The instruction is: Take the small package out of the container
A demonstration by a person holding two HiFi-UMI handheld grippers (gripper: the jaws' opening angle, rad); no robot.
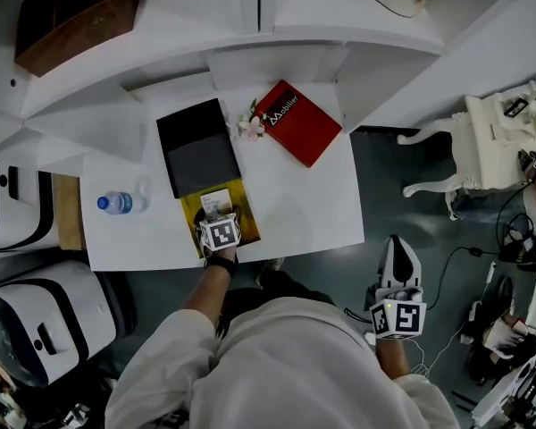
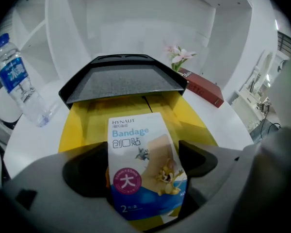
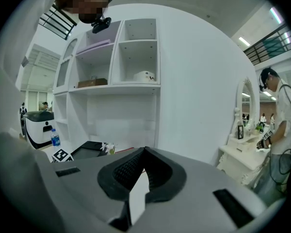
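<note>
Two grippers: one's busy
left gripper (image 2: 144, 159): pinching the small package (image 2: 136, 130) low, ready to lift
small package: over the yellow container (image 2: 196, 125), not out yet
right gripper (image 3: 141, 178): jaws together, idle, unneeded

Left hand-held gripper (image 1: 216, 220) clamps small package (image 2: 138, 149); right hand-held gripper (image 1: 399, 250) closed.
</note>
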